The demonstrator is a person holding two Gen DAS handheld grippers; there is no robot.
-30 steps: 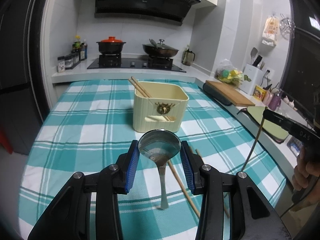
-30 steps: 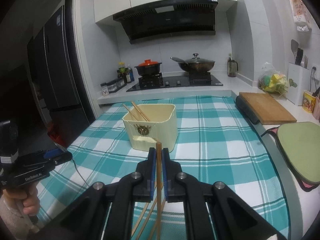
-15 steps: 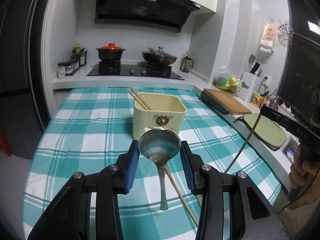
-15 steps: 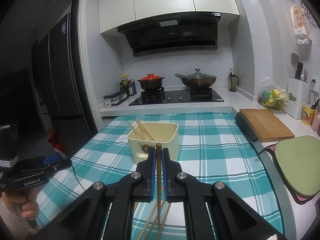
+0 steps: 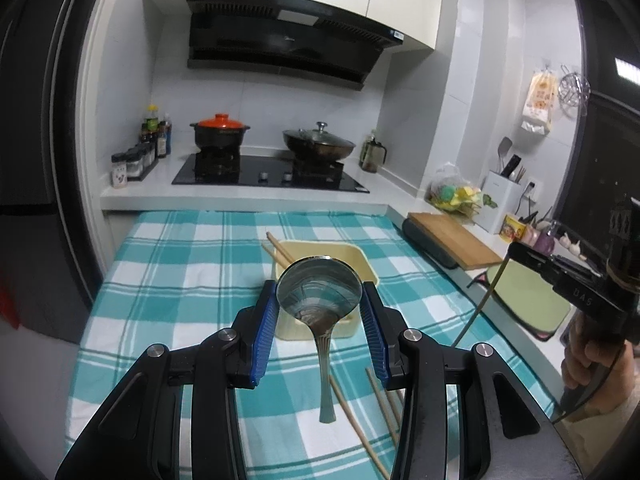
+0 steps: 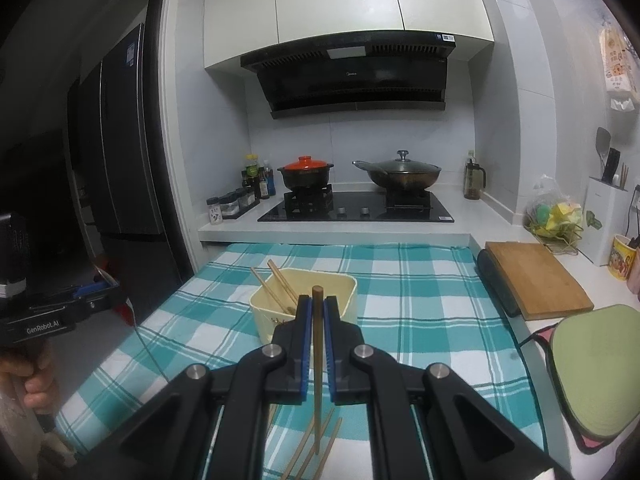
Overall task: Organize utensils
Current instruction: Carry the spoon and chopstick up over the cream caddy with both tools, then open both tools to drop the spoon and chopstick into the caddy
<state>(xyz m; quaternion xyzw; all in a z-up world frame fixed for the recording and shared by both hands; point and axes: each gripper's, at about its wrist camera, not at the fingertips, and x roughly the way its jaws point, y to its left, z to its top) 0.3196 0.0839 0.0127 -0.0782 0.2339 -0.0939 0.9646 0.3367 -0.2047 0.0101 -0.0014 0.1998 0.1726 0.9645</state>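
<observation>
Above the teal-and-white checked table (image 5: 168, 272), both tongs are loaded and lined up on the cream rectangular plastic utensil box (image 6: 264, 312). The left tongs (image 5: 320, 320) sit part-open around the bowl of a shiny steel ladle-style spoon (image 5: 319, 292), pinching it at its widest edges so the handle hangs straight down, ready, I'd say, to drop handle-first into the box. The right tongs (image 6: 318, 320) are nearly closed on a single brown wooden chopstick (image 6: 318, 360), gripped near its top end and held upright, its tip dangling above the cloth. Two wooden chopsticks (image 6: 276, 284) already lean in the box's far-left corner, so sorting looks under way. More loose chopsticks (image 5: 360, 420) lie on the cloth at the near edge, waiting their turn. Both pieces hang vertical, which should make the narrow opening easier to hit; the spoon's smooth rim could slip.
</observation>
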